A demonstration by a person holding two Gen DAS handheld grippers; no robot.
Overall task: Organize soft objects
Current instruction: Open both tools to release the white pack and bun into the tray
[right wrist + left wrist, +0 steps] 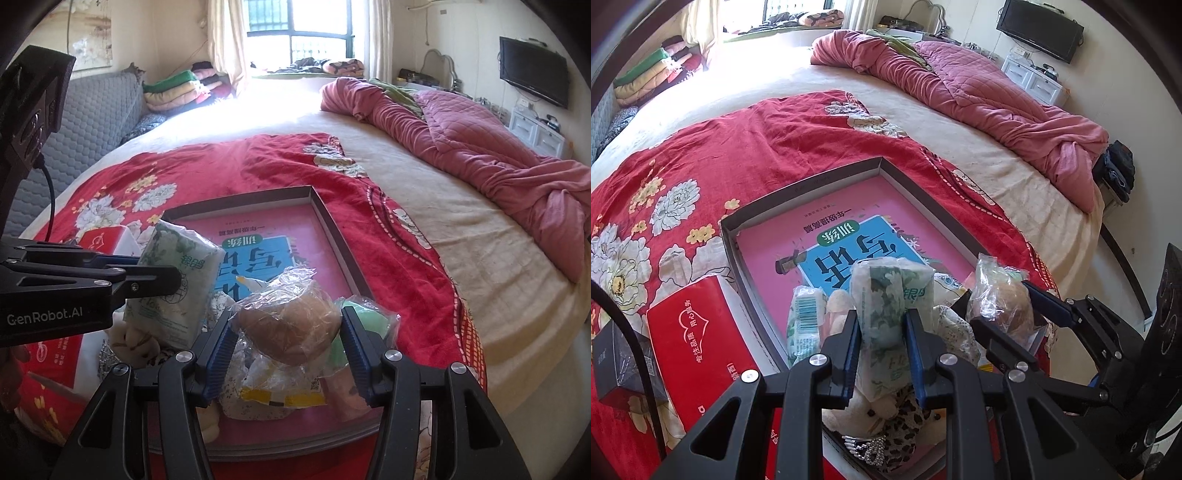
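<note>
Mid-sort: my left gripper (882, 339) clamps the tissue pack (890, 306) and my right gripper (288, 347) the bagged bun (291, 321), both above the tray (328, 218); next, I judge, setting each down apart.

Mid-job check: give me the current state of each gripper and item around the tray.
left gripper: shut on tissue pack, lifted upright.
right gripper: shut on wrapped bun.
tray: on the red blanket, far half bare.
red box: lying left of tray.
</note>
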